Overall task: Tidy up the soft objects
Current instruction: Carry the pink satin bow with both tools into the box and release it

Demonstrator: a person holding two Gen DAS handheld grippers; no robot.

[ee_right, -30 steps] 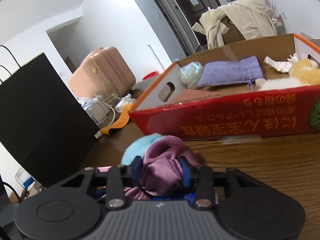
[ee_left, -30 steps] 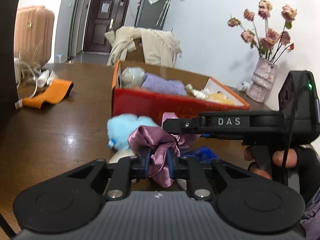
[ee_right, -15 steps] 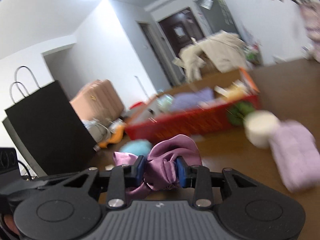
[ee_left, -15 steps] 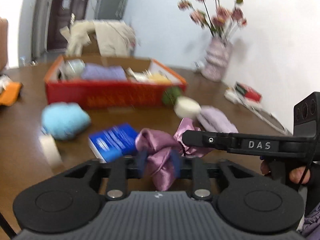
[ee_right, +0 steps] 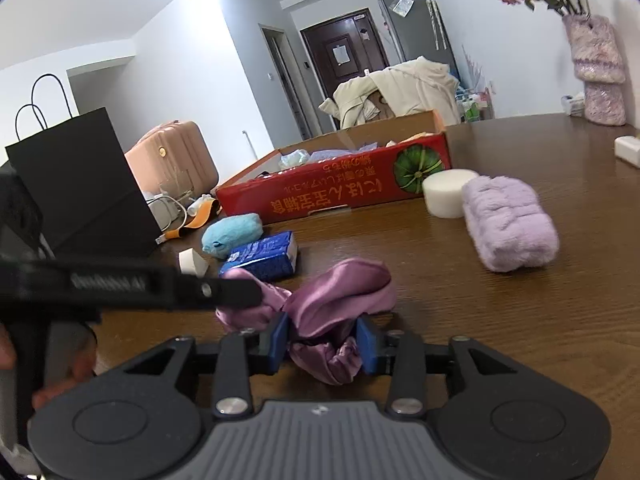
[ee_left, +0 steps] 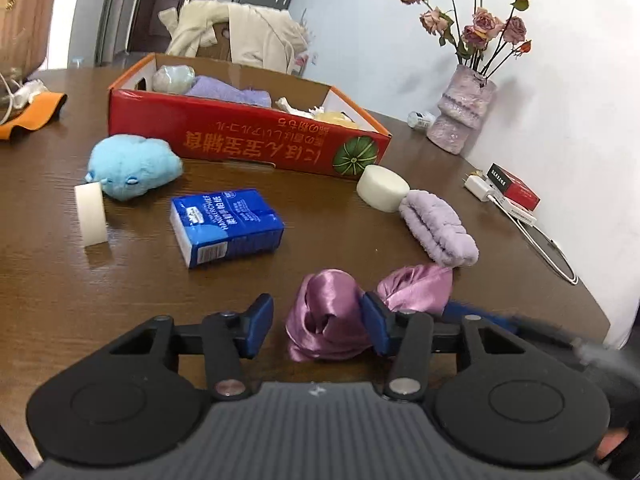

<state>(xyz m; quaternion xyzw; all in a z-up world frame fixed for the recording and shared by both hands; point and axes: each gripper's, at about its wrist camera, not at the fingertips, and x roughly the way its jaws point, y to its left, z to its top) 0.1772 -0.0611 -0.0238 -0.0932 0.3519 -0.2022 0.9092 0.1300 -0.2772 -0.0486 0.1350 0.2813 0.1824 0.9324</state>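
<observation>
The left gripper (ee_left: 316, 326) has just opened, letting go of the purple scrunchie (ee_left: 332, 320); the right gripper (ee_right: 320, 344) probably holds it loosely; squeeze firmly, then carry it to the red box (ee_left: 248, 136)

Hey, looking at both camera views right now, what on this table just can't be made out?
Right wrist view: the red box hides most of its contents behind its front wall.
Left wrist view: the small white thing beside the vase is too small to name.
Left wrist view: lettering on the red pack is too small to read.
Right wrist view: the black bag shows only its outside.
</observation>
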